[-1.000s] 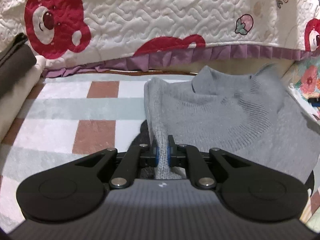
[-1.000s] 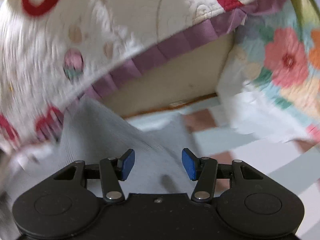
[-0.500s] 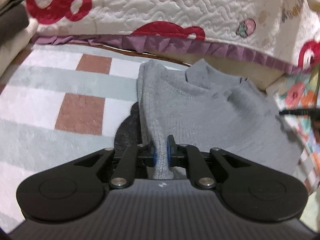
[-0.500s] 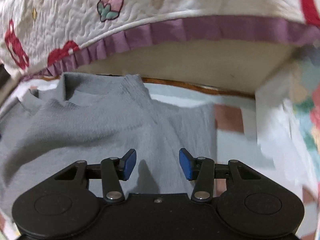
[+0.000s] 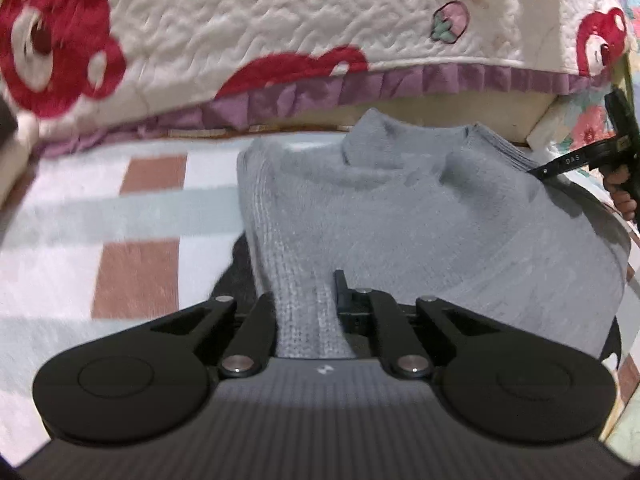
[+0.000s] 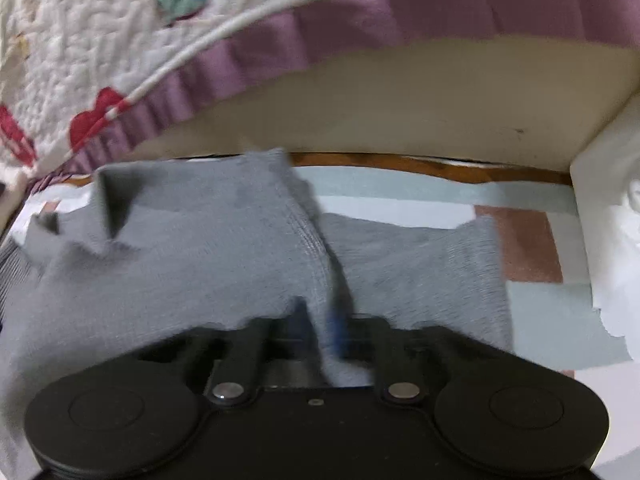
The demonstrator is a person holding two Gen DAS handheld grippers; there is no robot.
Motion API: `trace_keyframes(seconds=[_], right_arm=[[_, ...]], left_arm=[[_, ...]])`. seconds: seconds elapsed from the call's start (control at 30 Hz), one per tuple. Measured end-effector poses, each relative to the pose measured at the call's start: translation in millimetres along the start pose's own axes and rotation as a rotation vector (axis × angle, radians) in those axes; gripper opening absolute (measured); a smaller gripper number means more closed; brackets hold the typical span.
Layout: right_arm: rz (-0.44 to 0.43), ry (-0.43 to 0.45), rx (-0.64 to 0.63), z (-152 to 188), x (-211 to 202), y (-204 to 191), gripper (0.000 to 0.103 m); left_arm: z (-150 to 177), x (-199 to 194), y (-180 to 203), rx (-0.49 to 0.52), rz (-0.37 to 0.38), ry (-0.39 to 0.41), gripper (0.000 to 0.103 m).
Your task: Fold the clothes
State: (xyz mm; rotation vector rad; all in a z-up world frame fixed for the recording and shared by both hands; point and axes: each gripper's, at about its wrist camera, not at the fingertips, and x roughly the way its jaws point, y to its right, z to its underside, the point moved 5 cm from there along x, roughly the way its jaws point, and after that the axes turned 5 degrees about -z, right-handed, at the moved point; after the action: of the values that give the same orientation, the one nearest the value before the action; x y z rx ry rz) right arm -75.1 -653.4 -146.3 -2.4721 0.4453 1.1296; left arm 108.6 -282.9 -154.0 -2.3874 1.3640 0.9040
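**Two pinches on one grey sweater**

Starting with the left wrist view. Got a checked rug (image 5: 136, 216) in pale green, white and brown squares over on the left, lying flat on the floor. Running across the top: a white quilt (image 5: 240, 20) with red bears, a strawberry and a purple frill, hanging over the rug's far edge. Moving right to the grey sweater (image 5: 400, 208), spread on the rug with its collar pointing at the quilt and its left edge doubled up into a thick knit ridge. Can see that ridge running straight into the left hand-held gripper (image 5: 306, 300), clamped on it. Draped over the left finger too, so only the right one shows.

Now the right wrist view, pretty blurry. Same quilt (image 6: 80, 40) curving down from the upper left, with a plain beige bed base (image 6: 400, 100) under it. Sweater (image 6: 200, 260) filling the left and middle, collar standing up at the far left. Pulled up into a raised crease in the centre, caught between the blue pads (image 6: 334, 328) of the right hand-held gripper (image 6: 316, 324), pressed together on the knit. Further right, more rug (image 6: 528, 240) just beside the sweater's edge, then some white cloth (image 6: 608, 240) at the far right.
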Motion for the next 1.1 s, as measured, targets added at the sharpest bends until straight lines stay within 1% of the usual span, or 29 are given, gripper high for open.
trace_keyframes(seconds=[0.07,0.17,0.23,0.27,0.3,0.33,0.37,0.4,0.43,0.47,0.5,0.53,0.57,0.63,0.7,0.77,0.87,0.9,0.93,0.97,1.03,1.1], right_arm=[[0.020,0.057,-0.065,-5.8,-19.5,-15.1,0.009],[0.103,0.193,-0.077,-18.9,-61.9,-15.2,0.008],[0.174,0.265,-0.066,-24.0,-89.0,-6.1,0.008],[0.211,0.291,-0.058,-25.4,-99.0,-0.9,0.008],[0.240,0.298,-0.044,-26.0,-104.6,7.0,0.008],[0.268,0.301,-0.028,-26.2,-109.0,15.7,0.008],[0.284,0.302,-0.009,-25.0,-108.7,24.2,0.008],[0.292,0.285,0.011,-21.2,-100.8,30.2,0.010],[0.299,0.263,0.031,-16.7,-91.3,35.5,0.014],[0.305,0.242,0.051,-12.2,-81.8,40.8,0.014],[0.333,0.212,0.042,-5.1,-72.2,43.4,0.013],[0.367,0.180,0.025,2.7,-62.7,45.3,0.013],[0.375,0.157,0.033,9.8,-56.8,49.0,0.013],[0.379,0.116,0.061,23.6,-46.8,57.1,0.012],[0.354,0.135,0.110,28.8,-46.6,62.0,0.014],[0.308,0.157,0.169,29.0,-49.0,64.4,0.018],[0.242,0.169,0.230,25.7,-48.9,64.4,0.030],[0.207,0.168,0.238,24.6,-50.3,63.8,0.037],[0.185,0.173,0.240,24.3,-50.8,61.7,0.039],[0.167,0.180,0.242,24.1,-51.0,59.4,0.039],[0.127,0.185,0.252,23.7,-52.8,56.4,0.040],[0.119,0.161,0.241,24.6,-49.3,54.4,0.041]], left_arm=[[-16.9,-18.7,5.6,0.021,-0.020,0.091,0.004],[-49.3,-45.1,8.9,0.022,-0.077,0.274,0.004],[-65.6,-43.8,7.7,-0.010,-0.095,0.315,0.004],[-70.7,-39.7,6.7,-0.025,-0.111,0.325,0.004],[-72.7,-33.4,5.7,-0.035,-0.136,0.331,0.004],[-72.8,-23.9,5.4,-0.029,-0.161,0.319,0.004],[-68.3,-10.2,4.7,-0.020,-0.177,0.272,0.005],[-61.1,3.9,2.6,-0.029,-0.182,0.210,0.010],[-53.8,17.8,0.6,-0.039,-0.186,0.148,0.013],[-45.4,29.8,-4.3,-0.057,-0.192,0.092,0.015],[-36.0,39.0,-12.5,-0.080,-0.196,0.042,0.015],[-28.8,44.2,-20.2,-0.092,-0.192,0.003,0.015],[-23.5,45.9,-27.3,-0.102,-0.181,-0.020,0.016],[-18.4,42.2,-37.1,-0.130,-0.138,-0.042,0.019],[-17.6,38.1,-45.4,-0.174,-0.084,-0.062,0.026],[-16.6,39.1,-50.2,-0.218,-0.036,-0.094,0.026],[-19.1,38.7,-49.5,-0.232,-0.006,-0.105,0.026],[-18.9,36.6,-47.0,-0.225,-0.006,-0.103,0.026],[-19.5,35.7,-45.1,-0.219,-0.007,-0.100,0.026],[-19.9,34.8,-43.3,-0.206,-0.011,-0.096,0.025],[-20.4,33.3,-39.8,-0.166,-0.024,-0.086,0.013],[-21.2,32.1,-34.7,-0.110,-0.029,-0.078,0.011]])
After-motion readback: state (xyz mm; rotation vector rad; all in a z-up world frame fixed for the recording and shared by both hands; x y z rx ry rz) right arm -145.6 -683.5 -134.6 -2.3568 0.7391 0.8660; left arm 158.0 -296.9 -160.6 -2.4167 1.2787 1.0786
